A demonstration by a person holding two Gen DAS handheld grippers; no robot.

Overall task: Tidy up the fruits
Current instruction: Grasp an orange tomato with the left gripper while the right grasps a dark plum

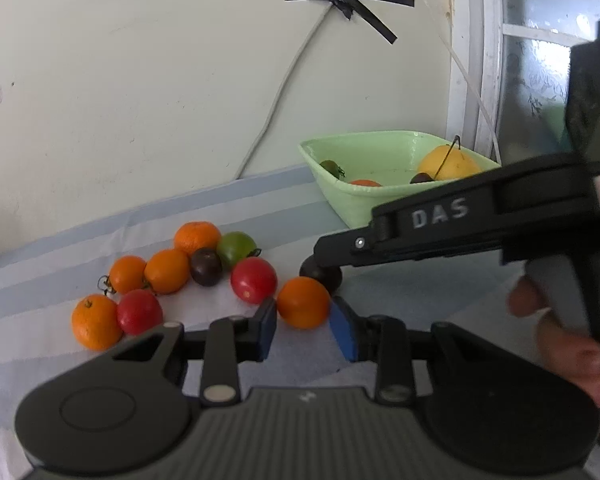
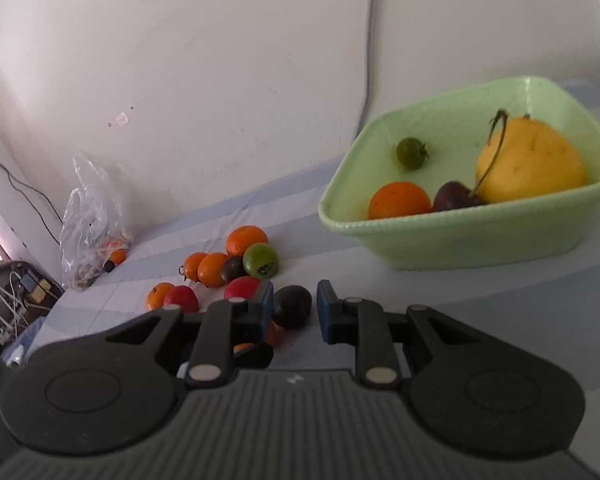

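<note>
On the striped cloth my left gripper (image 1: 304,305) is shut on an orange (image 1: 303,308), its blue pads pressing both sides. Just behind it lies a dark fruit (image 2: 292,307); my right gripper (image 2: 294,300) is shut on it, and in the left wrist view the right gripper (image 1: 324,258) reaches in from the right over that dark fruit (image 1: 328,278). To the left lies a pile of several oranges, two red fruits (image 1: 254,280), a green one (image 1: 236,246) and a small dark one (image 1: 206,266). The light-green bowl (image 2: 460,240) at the back right holds a yellow fruit (image 2: 532,168), an orange, a dark stemmed fruit and a small green one.
A clear plastic bag (image 2: 88,220) with more fruit leans on the wall at the far left. A grey cable (image 1: 284,92) runs down the wall under a cross of black tape. A person's hand (image 1: 560,332) grips the right gripper's handle. A window frame stands at the right.
</note>
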